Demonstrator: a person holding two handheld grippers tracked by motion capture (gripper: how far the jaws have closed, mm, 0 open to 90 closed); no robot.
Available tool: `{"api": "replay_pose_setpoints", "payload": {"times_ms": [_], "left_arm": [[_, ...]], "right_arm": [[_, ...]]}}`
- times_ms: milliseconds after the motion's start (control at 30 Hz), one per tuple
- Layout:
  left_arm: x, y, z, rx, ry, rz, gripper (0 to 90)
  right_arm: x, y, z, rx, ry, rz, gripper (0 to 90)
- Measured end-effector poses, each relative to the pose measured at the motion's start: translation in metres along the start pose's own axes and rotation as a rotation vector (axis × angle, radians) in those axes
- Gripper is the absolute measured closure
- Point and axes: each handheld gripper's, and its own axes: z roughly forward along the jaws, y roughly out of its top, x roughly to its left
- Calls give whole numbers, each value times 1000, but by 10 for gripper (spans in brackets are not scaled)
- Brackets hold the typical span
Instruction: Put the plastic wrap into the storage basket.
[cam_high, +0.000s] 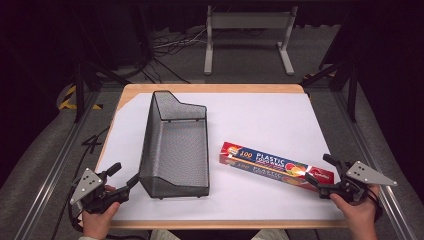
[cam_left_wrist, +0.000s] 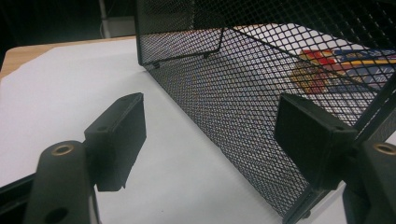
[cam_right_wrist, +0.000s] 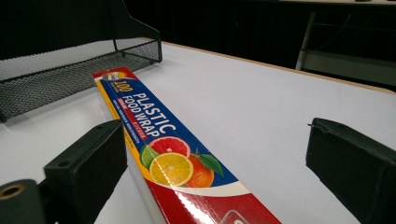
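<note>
From above, your left gripper sat wide open at the seven o'clock corner of the black wire-mesh basket. Your right gripper, jaws wide, flanked the long colourful plastic food wrap box's four o'clock end.

In your left gripper view, the basket's wall stood between the spread jaws.

In your right gripper view, the box lay against the left jaw, ungripped.

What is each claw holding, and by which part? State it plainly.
Nothing is held. The right claw stands open around the near end of the plastic wrap box. The left claw stands open astride the mesh basket's near corner.
</note>
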Motion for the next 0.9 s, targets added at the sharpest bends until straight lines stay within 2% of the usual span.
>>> {"api": "replay_pose_setpoints", "payload": {"times_ms": [267, 433, 600, 900], "left_arm": [[2, 0, 2, -9, 9, -18, 258], [2, -2, 2, -4, 12, -21, 257], [2, -1, 4, -3, 17, -18, 256], [3, -1, 5, -1, 30, -20, 256]], "right_arm": [[4, 5, 3, 16, 32, -6, 97], [3, 9, 3, 5, 43, -8, 123], [7, 12, 12, 5, 64, 8, 124], [21, 27, 31, 10, 114, -18, 115]]}}
